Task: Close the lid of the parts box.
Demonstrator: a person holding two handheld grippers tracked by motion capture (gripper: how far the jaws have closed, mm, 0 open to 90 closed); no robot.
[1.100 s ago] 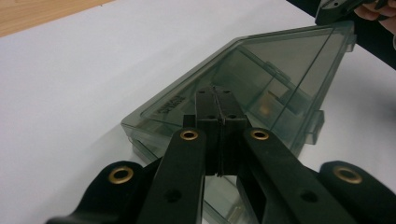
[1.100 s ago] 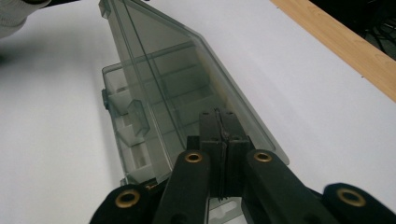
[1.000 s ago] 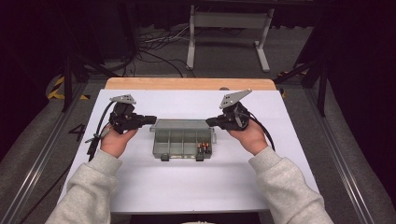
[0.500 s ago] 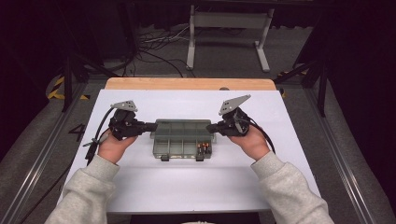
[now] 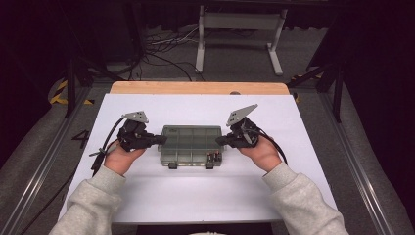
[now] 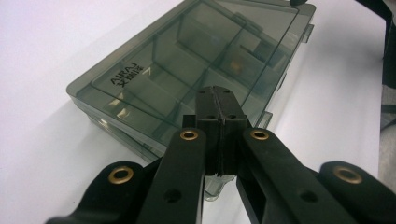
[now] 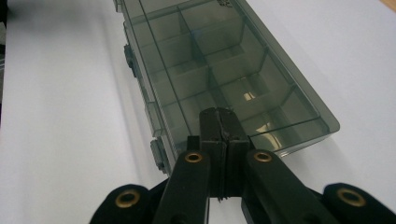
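A smoky translucent compartment box (image 5: 192, 142) with its lid down lies in the middle of the white table (image 5: 195, 196). Two latches face the person, and small red and dark parts (image 5: 213, 156) sit in its front right cell. My left gripper (image 5: 164, 140) is shut and empty, with its tips at the box's left short end. The left gripper view shows those closed tips (image 6: 215, 91) over the edge of the lid (image 6: 187, 60). My right gripper (image 5: 219, 141) is also shut and empty at the right short end, its tips (image 7: 218, 112) over the box (image 7: 224, 60). Contact I cannot tell.
A wooden strip (image 5: 195, 88) runs along the table's far edge. Behind it, on the floor, are a white metal stand (image 5: 240, 39) and loose cables (image 5: 161, 44). Metal rails (image 5: 49, 161) flank the table. Bare white surface lies in front of the box.
Both hands have drawn a little toward the person, bringing the gripper tips from the box's far corners to the middle of its short ends. The box has stayed put.
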